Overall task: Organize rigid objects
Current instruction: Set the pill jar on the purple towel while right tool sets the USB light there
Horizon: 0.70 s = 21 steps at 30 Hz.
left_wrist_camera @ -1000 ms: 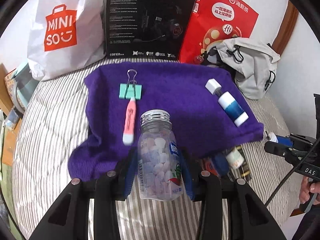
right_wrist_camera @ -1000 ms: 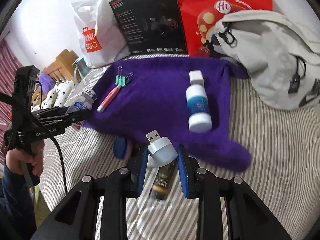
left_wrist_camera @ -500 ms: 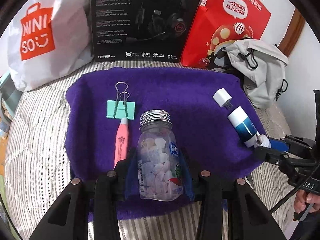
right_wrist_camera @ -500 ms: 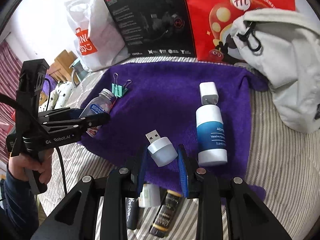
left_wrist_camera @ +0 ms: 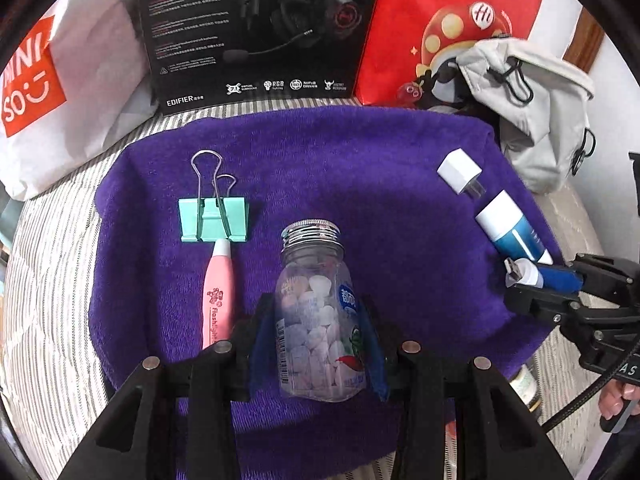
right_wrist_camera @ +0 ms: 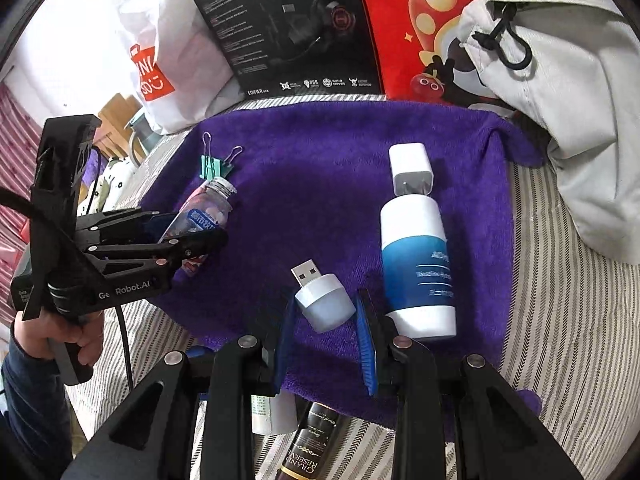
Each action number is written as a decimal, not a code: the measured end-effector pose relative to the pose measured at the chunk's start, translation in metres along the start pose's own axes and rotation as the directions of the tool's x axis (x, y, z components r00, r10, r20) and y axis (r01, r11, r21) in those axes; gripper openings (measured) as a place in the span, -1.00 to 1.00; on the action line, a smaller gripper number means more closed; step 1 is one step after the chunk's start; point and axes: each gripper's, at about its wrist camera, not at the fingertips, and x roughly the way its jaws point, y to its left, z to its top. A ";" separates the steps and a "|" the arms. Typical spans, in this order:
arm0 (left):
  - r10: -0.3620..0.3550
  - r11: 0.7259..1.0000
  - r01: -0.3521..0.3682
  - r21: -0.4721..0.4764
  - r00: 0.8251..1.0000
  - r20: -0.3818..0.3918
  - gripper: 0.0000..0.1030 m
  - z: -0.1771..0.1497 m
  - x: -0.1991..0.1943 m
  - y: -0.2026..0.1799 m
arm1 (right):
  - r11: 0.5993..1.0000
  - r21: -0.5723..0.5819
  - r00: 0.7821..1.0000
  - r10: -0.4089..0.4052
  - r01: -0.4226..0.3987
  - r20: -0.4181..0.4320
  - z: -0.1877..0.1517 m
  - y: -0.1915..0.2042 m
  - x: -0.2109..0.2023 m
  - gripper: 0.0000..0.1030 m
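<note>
A purple towel (left_wrist_camera: 360,160) lies on a striped bed sheet. My left gripper (left_wrist_camera: 316,344) is shut on a clear candy bottle (left_wrist_camera: 316,312) with a silver threaded neck, held over the towel's near part. Beside it lie a pink pen (left_wrist_camera: 218,296) and a mint binder clip (left_wrist_camera: 212,220). My right gripper (right_wrist_camera: 326,320) is shut on a small grey USB lamp (right_wrist_camera: 324,304), plug pointing away, over the towel's (right_wrist_camera: 320,168) near edge. Just right of it lie a white-and-blue bottle (right_wrist_camera: 416,264) and a white charger plug (right_wrist_camera: 412,168).
A white Miniso bag (left_wrist_camera: 60,92), a black headset box (left_wrist_camera: 256,28), a red paper bag (left_wrist_camera: 440,28) and a grey drawstring bag (left_wrist_camera: 536,92) line the back. Under the right gripper, off the towel, lie a dark labelled bottle (right_wrist_camera: 308,456) and a small white tube (right_wrist_camera: 268,412).
Both grippers have moved forward from the bare sheet to over the towel, each carrying its object. The candy bottle now sits beside the pink pen, the USB lamp beside the white-and-blue bottle.
</note>
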 end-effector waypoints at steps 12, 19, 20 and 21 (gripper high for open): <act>0.000 0.998 0.000 0.069 1.000 -0.004 -0.22 -0.007 -0.003 -0.001 | 0.999 -0.029 0.999 -0.034 0.033 -0.024 0.002 0.005 0.009 -0.44; 0.025 0.997 -0.023 0.068 0.999 -0.027 0.01 -0.012 -0.007 0.000 | 0.998 -0.042 0.998 -0.057 0.055 -0.038 0.003 0.008 0.014 -0.43; 0.029 0.997 -0.027 0.066 0.999 -0.030 0.04 -0.013 -0.007 0.001 | 0.997 -0.043 0.997 -0.061 0.059 -0.039 0.003 0.009 0.014 -0.43; 0.030 0.998 -0.028 0.063 0.999 -0.030 0.05 -0.015 -0.010 0.002 | 0.997 -0.045 0.997 -0.065 0.063 -0.040 0.003 0.009 0.015 -0.43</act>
